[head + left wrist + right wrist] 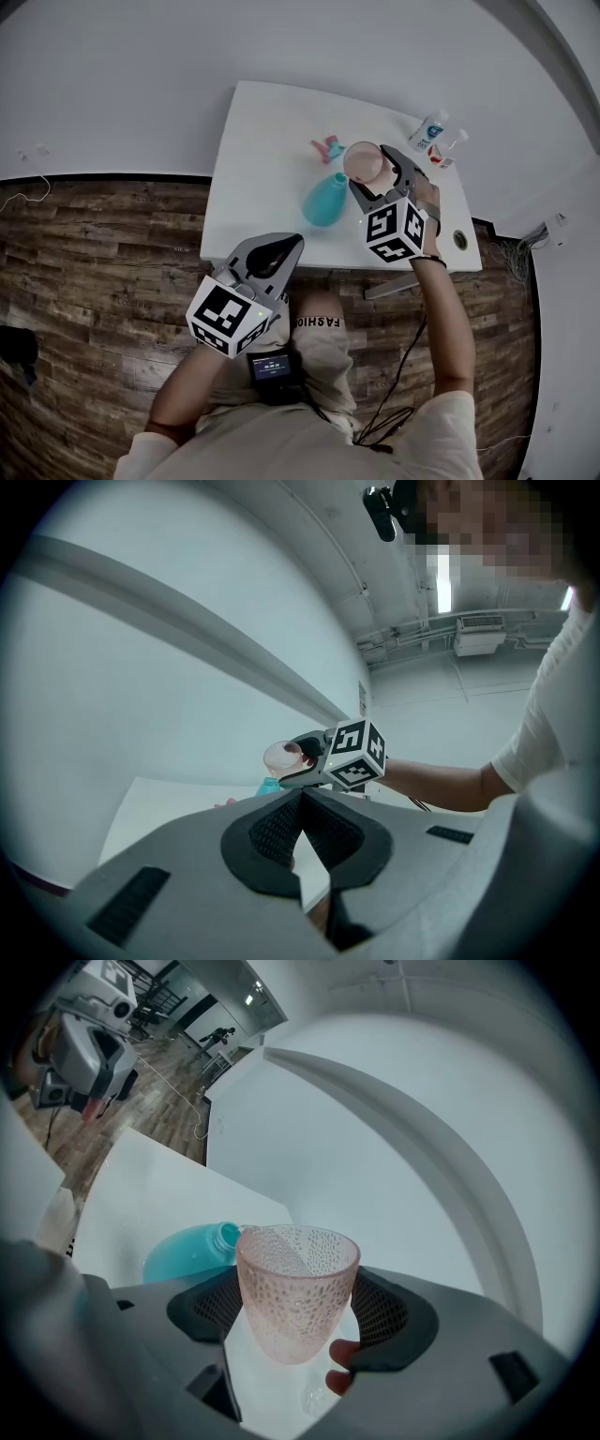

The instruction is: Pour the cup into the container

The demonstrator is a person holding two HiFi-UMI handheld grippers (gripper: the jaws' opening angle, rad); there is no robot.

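R gripper [380, 178] jaws pinch pink cup [298, 1283] upright. Teal container [187, 1251] mouth sits just beyond left jaw, so tip slowly w/ rim over it. L gripper [302, 841] jaws pressed together, empty.

One pink cup [363, 161], one teal container [324, 200], two small white bottles [427, 130], one small pink item [328, 148], one white table [262, 169].

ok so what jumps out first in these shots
A pink dimpled cup clamped in the right hand-held gripper, held above the white table. Just beside it is a teal bottle with its mouth open. The left hand-held gripper is shut and empty, off the table's near edge.
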